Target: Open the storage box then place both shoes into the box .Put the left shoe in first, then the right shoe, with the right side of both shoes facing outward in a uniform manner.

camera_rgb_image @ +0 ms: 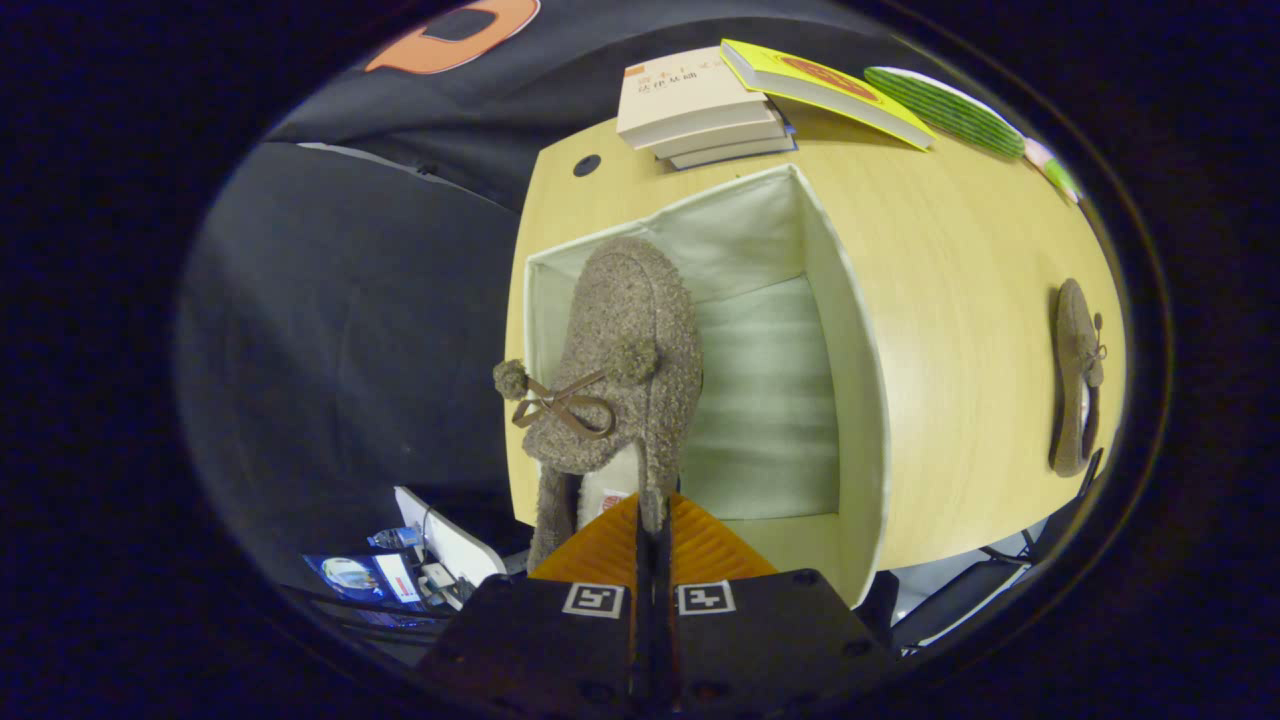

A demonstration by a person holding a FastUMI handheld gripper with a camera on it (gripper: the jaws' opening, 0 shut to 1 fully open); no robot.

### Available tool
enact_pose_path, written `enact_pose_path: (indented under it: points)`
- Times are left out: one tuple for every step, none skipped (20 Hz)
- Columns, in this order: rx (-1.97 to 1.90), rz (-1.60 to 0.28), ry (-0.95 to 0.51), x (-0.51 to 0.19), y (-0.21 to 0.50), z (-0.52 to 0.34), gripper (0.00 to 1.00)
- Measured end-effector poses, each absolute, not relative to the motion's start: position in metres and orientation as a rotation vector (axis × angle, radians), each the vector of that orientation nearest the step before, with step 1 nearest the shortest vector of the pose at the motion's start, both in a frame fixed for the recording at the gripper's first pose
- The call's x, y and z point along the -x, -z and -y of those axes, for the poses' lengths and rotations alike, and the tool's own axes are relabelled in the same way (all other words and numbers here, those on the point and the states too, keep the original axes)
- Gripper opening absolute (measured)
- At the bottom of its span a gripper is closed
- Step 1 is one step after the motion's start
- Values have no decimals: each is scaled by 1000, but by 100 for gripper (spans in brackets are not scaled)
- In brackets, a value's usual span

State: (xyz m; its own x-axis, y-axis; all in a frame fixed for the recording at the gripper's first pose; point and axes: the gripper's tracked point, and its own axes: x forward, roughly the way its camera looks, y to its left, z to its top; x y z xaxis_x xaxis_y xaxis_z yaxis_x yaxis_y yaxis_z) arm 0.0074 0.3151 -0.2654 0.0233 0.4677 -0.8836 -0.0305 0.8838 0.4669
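Shoe (620, 350) pinched by heel rim between nearly closed fingers of gripper (652, 525), toe pointing away, bow and pompoms up. Hangs over open storage box (850, 330), likely ready for lowering inside. Box lidless, interior bare. Second shoe (1075, 375) on table (950, 250), well apart beyond box wall. Books (700, 110) stacked behind box, out of path.

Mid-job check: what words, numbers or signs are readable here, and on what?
Nothing reads clearly.
Top book of the stack: cover characters, too blurred to quote.
Yellow book: red emblem, unreadable.
Gripper, shut on the held shoe: two square coded markers, no words.
Tag inside that shoe: too small to read.
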Motion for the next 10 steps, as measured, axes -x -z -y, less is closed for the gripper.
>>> enact_pose_path:
  points:
    - [-359, -1520, -396, -6, 269, -317, 6]
    - [-369, -1527, -398, -5, 271, -320, 6]
    - [-374, -1536, -405, -4, 273, -324, 6]
    - [-369, -1541, -404, -3, 275, -326, 6]
    - [-357, -1540, -386, -4, 277, -324, 6]
    - [-372, -1530, -388, -4, 278, -329, 7]
    - [-412, -1508, -416, -7, 275, -336, 12]
    - [-436, -1506, -435, -5, 269, -342, 32]
    - [-449, -1513, -437, -3, 265, -343, 47]
    - [-452, -1511, -437, -4, 262, -343, 63]
